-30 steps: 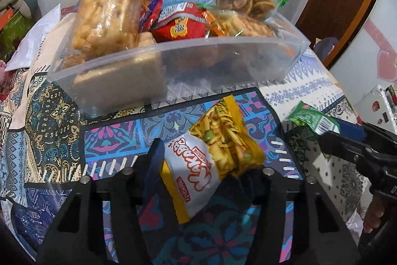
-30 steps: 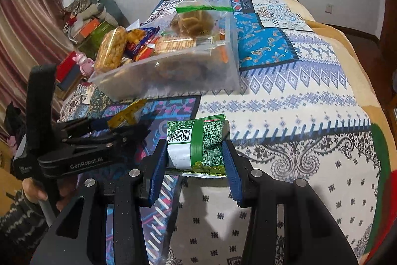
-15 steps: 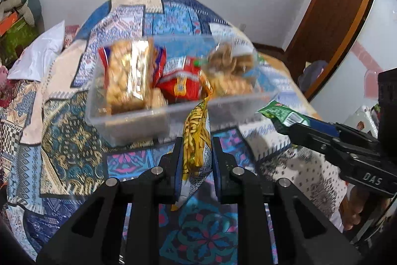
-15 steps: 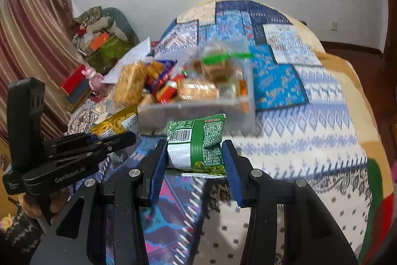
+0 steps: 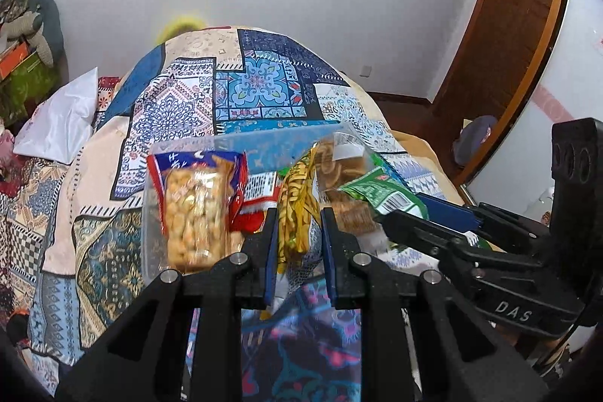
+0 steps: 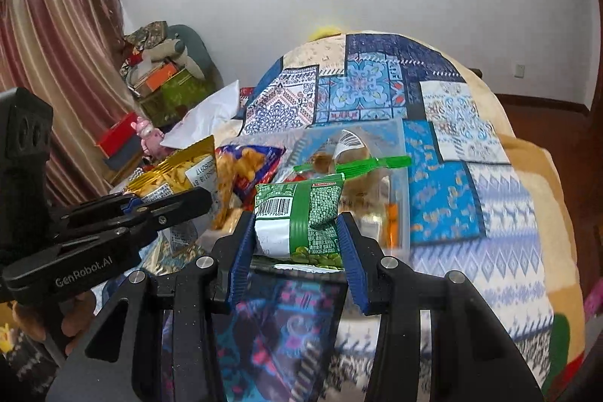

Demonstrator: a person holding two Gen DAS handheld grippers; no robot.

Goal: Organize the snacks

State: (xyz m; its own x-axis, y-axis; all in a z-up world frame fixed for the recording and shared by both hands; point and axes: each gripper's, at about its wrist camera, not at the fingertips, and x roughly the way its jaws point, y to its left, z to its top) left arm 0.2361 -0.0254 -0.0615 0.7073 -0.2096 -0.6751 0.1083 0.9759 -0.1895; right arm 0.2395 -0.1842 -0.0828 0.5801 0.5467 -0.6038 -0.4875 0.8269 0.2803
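Observation:
My left gripper (image 5: 297, 232) is shut on a yellow snack packet (image 5: 296, 210), held upright in the air just before a clear plastic bin (image 5: 150, 236). My right gripper (image 6: 296, 236) is shut on a green pea snack packet (image 6: 301, 217), also lifted, close to the bin's near side (image 6: 399, 183). The bin holds several snack bags, among them a blue-and-red bag of puffs (image 5: 196, 206) and a clear bag with a green clip (image 6: 350, 164). The right gripper shows in the left wrist view (image 5: 410, 213); the left gripper shows in the right wrist view (image 6: 169, 202).
The bin sits on a bed with a patchwork quilt (image 5: 264, 89). A white pillow (image 5: 60, 119) lies at the left. Boxes and soft toys (image 6: 158, 70) are stacked by a curtain. A wooden door (image 5: 508, 25) stands at the right.
Both grippers have risen with their packets and moved toward the bin. The left gripper closed on the yellow packet and lifted it off the quilt.

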